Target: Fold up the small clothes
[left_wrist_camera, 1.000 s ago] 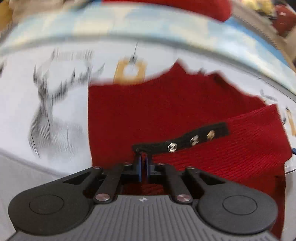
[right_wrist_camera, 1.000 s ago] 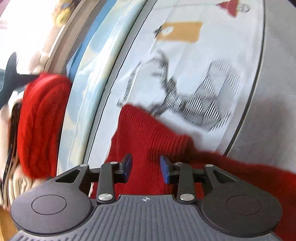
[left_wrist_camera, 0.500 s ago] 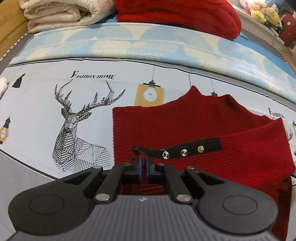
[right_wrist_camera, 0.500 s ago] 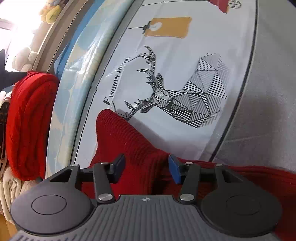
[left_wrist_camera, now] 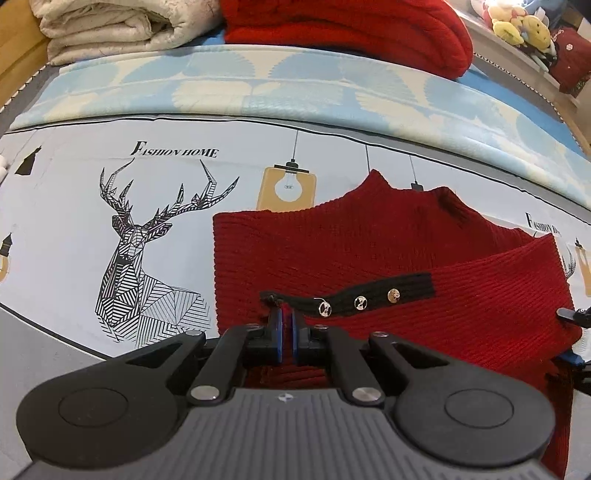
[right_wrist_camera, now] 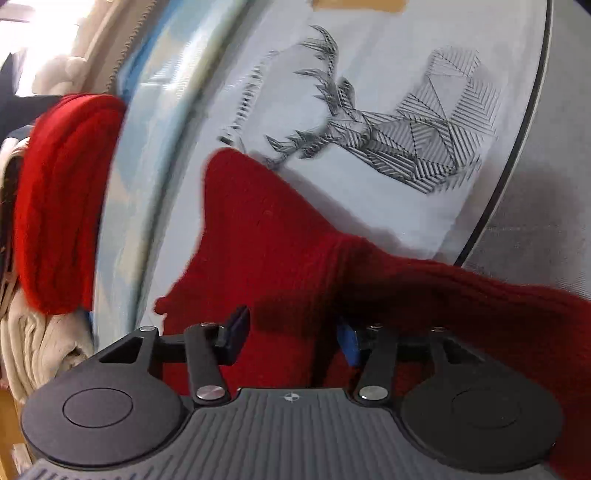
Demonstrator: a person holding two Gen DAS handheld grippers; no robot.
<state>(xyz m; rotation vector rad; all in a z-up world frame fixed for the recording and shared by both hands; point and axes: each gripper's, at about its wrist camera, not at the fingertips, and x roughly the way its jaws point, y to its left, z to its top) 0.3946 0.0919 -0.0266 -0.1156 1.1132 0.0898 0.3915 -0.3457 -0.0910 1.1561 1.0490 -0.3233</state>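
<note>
Red sweater [left_wrist_camera: 369, 251] (partly folded), left gripper [left_wrist_camera: 286, 325] pinching its black cuff [left_wrist_camera: 354, 295]

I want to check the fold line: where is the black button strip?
In the left wrist view, the black button strip runs across the red sweater at lower centre, just beyond the left gripper, right of the deer print.

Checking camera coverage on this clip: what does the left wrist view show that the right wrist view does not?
Only the left wrist view: the sweater's black button placket, the lightbulb print, stuffed toys, and the left gripper shut on the red sweater. Only the right wrist view: the right gripper open, sweater fabric between its fingers. Both: the red sweater, the deer print, the folded red knit, the cream blanket.
</note>
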